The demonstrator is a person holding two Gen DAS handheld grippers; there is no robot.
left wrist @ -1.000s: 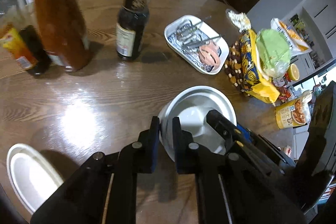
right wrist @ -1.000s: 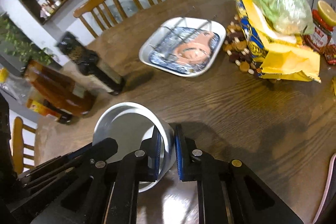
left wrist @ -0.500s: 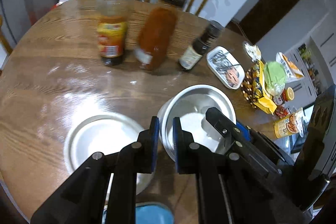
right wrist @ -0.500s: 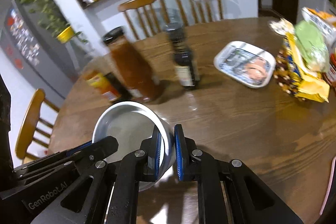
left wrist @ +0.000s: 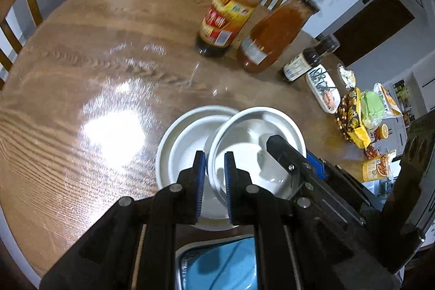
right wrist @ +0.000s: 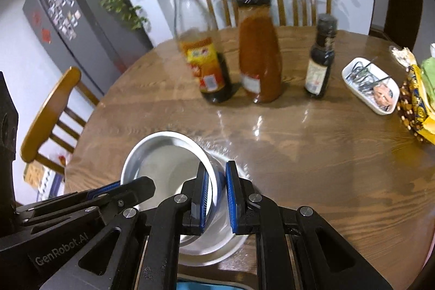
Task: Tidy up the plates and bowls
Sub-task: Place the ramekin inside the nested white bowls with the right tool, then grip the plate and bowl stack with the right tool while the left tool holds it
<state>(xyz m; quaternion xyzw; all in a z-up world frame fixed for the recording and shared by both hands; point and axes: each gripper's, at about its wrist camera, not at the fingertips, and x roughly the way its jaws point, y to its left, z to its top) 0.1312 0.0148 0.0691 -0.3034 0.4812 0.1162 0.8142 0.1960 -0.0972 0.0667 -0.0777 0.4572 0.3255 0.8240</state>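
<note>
"GenRobot.AI" is printed in pale letters on the body of the left gripper (right wrist: 89, 197), as seen from the right wrist view; the bottle labels are too blurred to be read. Three bottles are counted on the table (left wrist: 89, 50): a yellow-capped bottle (left wrist: 231, 15) with dark liquid at its base, a sauce bottle (left wrist: 272, 37) filled with orange-red contents, and a small dark bottle (left wrist: 310, 59). Two round white dishes are seen: a bowl (left wrist: 258, 143) and a plate (left wrist: 185, 143). The bowl is empty and is held tilted over the plate, which lies flat on the table. The bowl's rim is pinched between the nearly closed fingers (left wrist: 199, 181) of the left gripper and, on the opposite side, between the fingers (right wrist: 202, 197) of the right gripper (right wrist: 216, 197). A white rectangular dish (right wrist: 380, 105) holds dark wire-like items and a pinkish piece. A blue tray (left wrist: 214, 265) sits at the near edge.
</note>
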